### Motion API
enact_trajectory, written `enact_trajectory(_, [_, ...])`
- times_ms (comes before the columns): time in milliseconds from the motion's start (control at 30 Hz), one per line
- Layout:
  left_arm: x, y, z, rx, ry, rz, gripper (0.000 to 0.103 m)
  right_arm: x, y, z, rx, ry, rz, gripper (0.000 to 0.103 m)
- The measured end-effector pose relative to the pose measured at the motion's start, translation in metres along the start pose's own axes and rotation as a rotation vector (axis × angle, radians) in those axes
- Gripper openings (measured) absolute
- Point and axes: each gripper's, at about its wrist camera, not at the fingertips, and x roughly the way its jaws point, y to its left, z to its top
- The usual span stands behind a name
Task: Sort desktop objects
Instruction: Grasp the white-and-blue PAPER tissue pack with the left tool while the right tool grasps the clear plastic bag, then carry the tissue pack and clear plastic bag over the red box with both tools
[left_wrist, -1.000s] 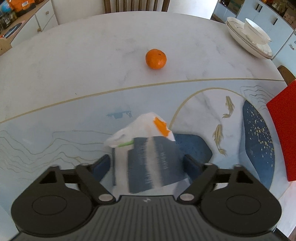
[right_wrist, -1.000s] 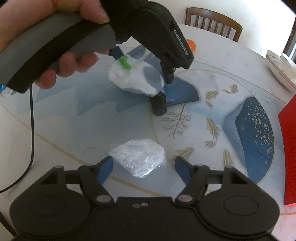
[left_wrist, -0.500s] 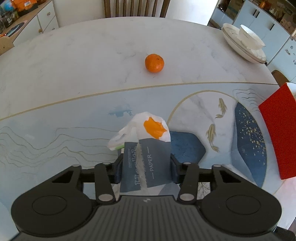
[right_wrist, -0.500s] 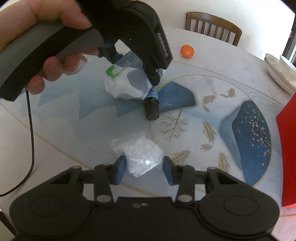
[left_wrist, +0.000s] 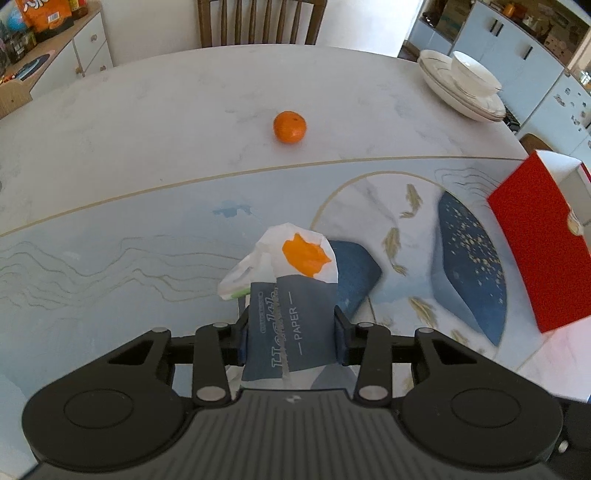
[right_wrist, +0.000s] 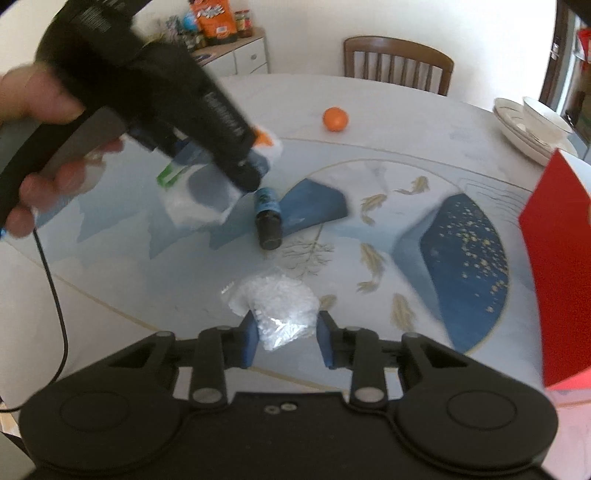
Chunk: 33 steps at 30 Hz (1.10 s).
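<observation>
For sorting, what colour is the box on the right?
Red box, clearest in left wrist view.

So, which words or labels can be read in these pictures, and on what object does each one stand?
"PAPER": on the dark blue band of the tissue pack, held in the left gripper.
Larger white lettering beside it on the same band: not readable with certainty.
Small line above "PAPER": too small.
White lettering on the left gripper's body in the right wrist view: blurred.
Orange snack bag on the cabinet: too small.
</observation>
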Motion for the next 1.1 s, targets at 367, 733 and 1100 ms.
enact_trajectory(367, [-0.023, -0.042, -0.023, 0.049, 0.011, -0.028, 0.039, -0.040, -0.042, -0.007, 0.090, -0.039, 0.004, 0.032])
enact_trajectory(733, [-0.043, -0.099, -0.030, 0.084, -0.005, -0.057, 0.039, -0.084, -0.099, -0.017, 0.149, -0.045, -0.008, 0.032])
enact_trajectory(1100, [-0.058, -0.175, -0.022, 0.157, -0.034, -0.104, 0.039, -0.135, -0.162, -0.027, 0.203, -0.058, 0.013, 0.031])
